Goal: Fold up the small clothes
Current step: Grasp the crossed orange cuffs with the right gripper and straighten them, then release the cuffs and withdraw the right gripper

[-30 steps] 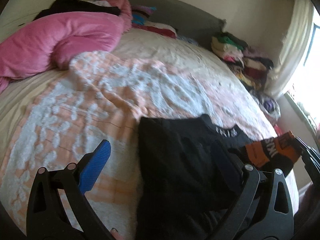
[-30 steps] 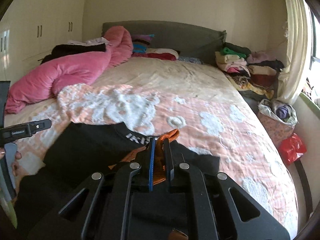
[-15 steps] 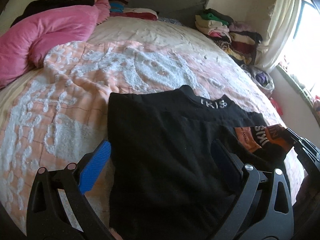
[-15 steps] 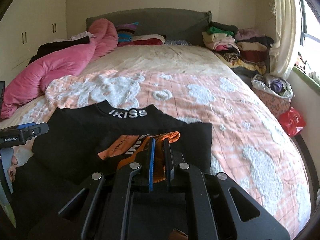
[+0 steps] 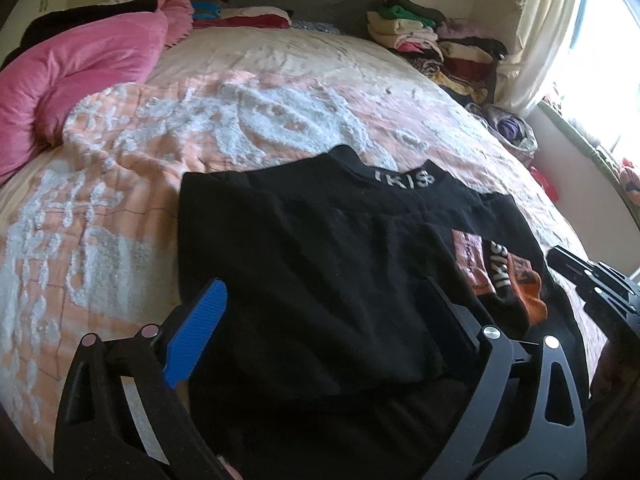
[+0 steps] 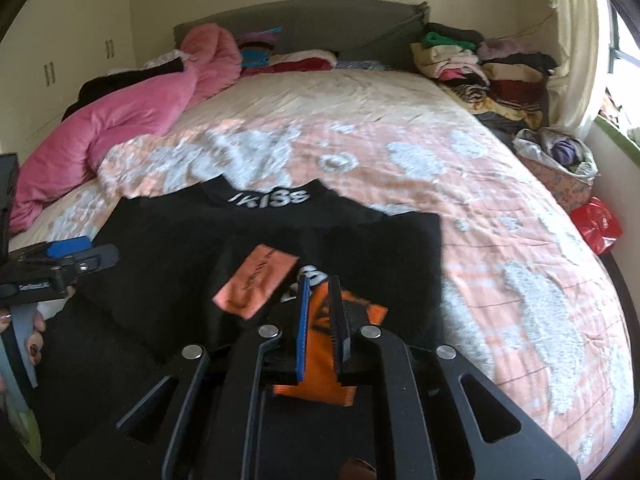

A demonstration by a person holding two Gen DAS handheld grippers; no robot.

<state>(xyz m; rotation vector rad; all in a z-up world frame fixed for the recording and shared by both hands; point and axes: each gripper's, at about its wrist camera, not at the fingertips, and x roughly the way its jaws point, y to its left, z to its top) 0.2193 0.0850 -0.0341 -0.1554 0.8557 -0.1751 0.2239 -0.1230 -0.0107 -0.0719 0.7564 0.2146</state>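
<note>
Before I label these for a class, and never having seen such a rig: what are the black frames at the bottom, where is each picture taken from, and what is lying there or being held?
There is no robot here. A person holds a pair of hand-worked tongs in each hand, and a wide-angle camera on each looks forward along its two fingers. That is why black frames fill the bottom of both pictures.

The left camera shows the left tongs open, the fingers wide apart over a black shirt spread on a bed with a peach and white cover.

The right camera shows the right tongs shut on the shirt's orange part. The left tongs also show at that picture's left edge.

Farther back lie a pink duvet and a pile of clothes.
</note>
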